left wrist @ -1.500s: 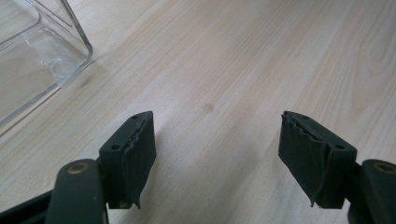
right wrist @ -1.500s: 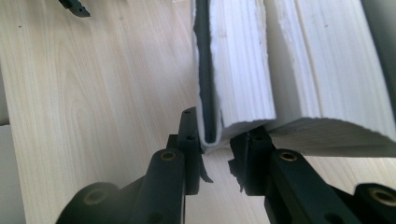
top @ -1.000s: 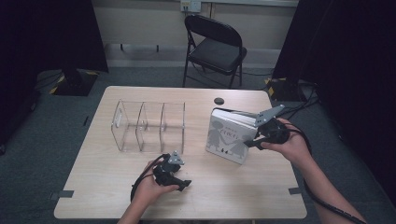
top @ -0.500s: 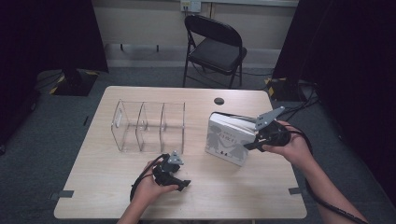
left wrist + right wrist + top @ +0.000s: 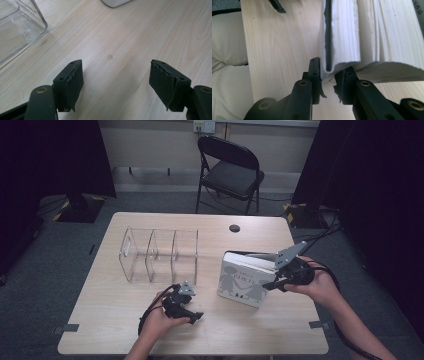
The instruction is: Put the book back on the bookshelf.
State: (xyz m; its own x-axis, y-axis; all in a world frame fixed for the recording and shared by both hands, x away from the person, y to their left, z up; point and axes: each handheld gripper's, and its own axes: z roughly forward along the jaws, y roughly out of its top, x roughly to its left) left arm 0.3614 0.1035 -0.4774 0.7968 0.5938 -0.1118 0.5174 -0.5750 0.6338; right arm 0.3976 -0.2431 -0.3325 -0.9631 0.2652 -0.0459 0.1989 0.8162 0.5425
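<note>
Right of the table's middle, the white book [image 5: 245, 282] stands tilted on the wooden table [image 5: 115, 320], its front cover with dark child-like figures facing the person. The right gripper [image 5: 278, 279] meets it at the upper right edge. In the right gripper view the two black jaws are pinched together on the book's [image 5: 342, 37] cover and a thin layer of pages at the near corner; the cover edge curls between the pads while the thicker block of pages fans away to the right. The right hand [image 5: 320, 285] holds the gripper's body, with its grey three-cornered plate pointing up and back and the cable running off to the right.

Just left of the book, the clear plastic organizer [image 5: 160, 252] stands with its upright dividers forming several compartments. The book and the organizer stand near each other but apart.

Nearer the person, the left gripper [image 5: 192, 314] lies low over the table in the left hand [image 5: 157, 322]. The left gripper view shows its jaws parted to a middling gap over bare wood, nothing between them, with a corner of the organizer [image 5: 22, 27] at the upper left.

Farther back, a small dark disc [image 5: 234, 228] lies near the far edge of the table, and a black folding chair [image 5: 227, 170] stands behind it.
</note>
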